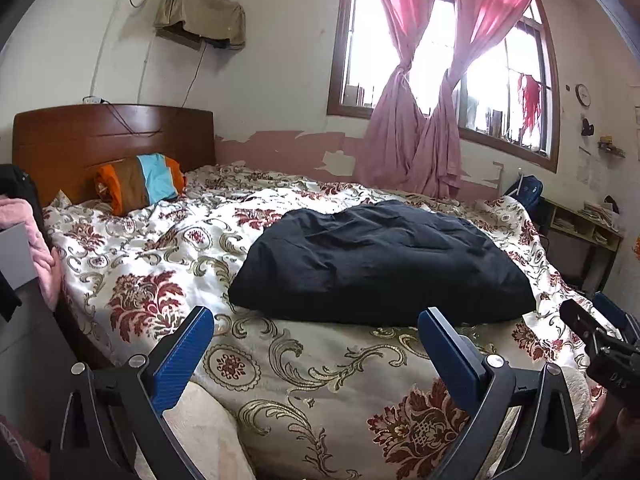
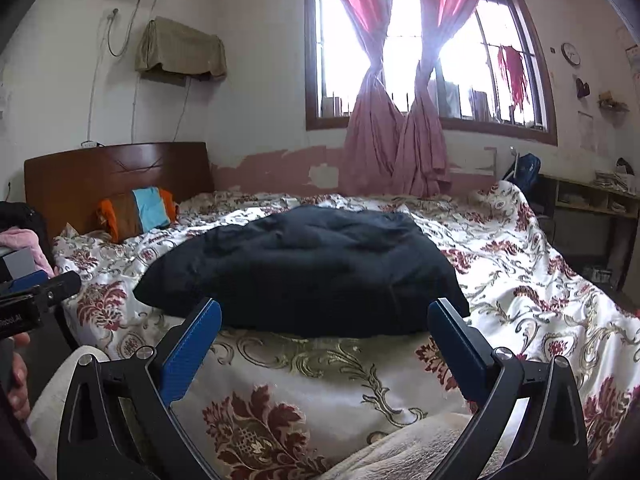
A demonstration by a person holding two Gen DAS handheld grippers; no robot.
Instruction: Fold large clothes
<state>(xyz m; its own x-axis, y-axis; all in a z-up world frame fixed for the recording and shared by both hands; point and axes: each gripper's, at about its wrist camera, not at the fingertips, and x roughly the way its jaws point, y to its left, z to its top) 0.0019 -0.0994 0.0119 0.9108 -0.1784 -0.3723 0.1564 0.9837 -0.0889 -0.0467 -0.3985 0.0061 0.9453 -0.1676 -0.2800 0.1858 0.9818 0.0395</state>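
Floral bedspread [image 1: 280, 364] carries the dark garment [image 1: 380, 264] at 12 o'clock from both grippers, left [image 1: 316, 334] and right [image 2: 325, 322], each spread wide and empty; soft, limp and probably light, it looks best pinched at its near corners.

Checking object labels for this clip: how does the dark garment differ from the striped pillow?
The garment is plain dark, while the pillow is striped orange, brown and blue. The garment lies mid-bed in a broad flat bundle; the pillow looks smaller and sits by the headboard. Both rest on the floral cover, untouched by either gripper.
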